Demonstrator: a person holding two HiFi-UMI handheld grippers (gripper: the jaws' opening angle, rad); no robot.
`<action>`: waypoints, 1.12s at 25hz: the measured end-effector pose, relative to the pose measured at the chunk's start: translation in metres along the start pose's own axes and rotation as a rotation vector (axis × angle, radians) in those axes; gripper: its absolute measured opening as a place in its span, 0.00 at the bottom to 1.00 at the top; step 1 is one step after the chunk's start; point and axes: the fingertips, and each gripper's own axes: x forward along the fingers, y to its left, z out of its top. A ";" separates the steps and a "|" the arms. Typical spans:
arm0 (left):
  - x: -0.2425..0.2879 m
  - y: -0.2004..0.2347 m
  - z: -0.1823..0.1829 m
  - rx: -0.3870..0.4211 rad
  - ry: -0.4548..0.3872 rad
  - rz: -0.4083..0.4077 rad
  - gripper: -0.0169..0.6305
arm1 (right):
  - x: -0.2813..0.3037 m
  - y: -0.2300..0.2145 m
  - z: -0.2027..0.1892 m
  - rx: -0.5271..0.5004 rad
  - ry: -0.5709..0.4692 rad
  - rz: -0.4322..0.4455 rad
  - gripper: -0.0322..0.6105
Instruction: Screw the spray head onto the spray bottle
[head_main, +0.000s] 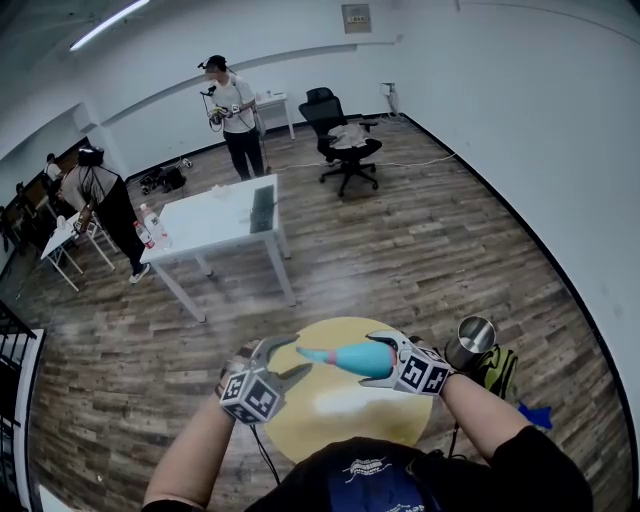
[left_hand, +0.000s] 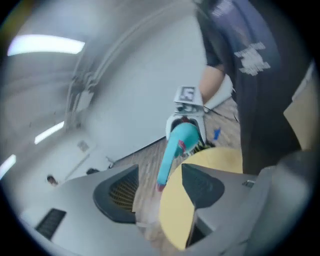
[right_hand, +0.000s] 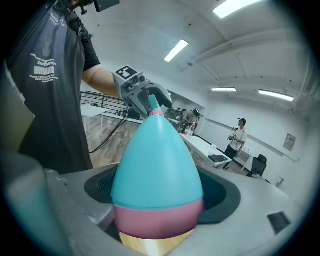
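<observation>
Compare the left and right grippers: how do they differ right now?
The right gripper is shut on the teal bottle; the left gripper has its jaws apart, gripping nothing. The right gripper is at the bottle's wide end; the left gripper faces its narrow tip. Both hang over the round yellow table.

Dark short-sleeved T-shirt (head_main: 500, 470) with white print; grey left gripper (head_main: 287, 358), right gripper (head_main: 385, 352), black-and-white marker cubes (head_main: 250, 397).
</observation>
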 end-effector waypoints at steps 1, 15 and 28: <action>-0.002 0.009 -0.007 -0.198 -0.021 -0.021 0.50 | -0.001 -0.007 -0.003 -0.004 0.012 -0.038 0.76; 0.021 -0.001 -0.021 -1.882 -0.280 -0.535 0.50 | 0.010 -0.010 0.007 -0.163 0.132 -0.151 0.76; 0.019 0.000 0.001 -1.396 -0.281 -0.517 0.47 | 0.012 -0.007 0.001 -0.178 0.115 -0.075 0.76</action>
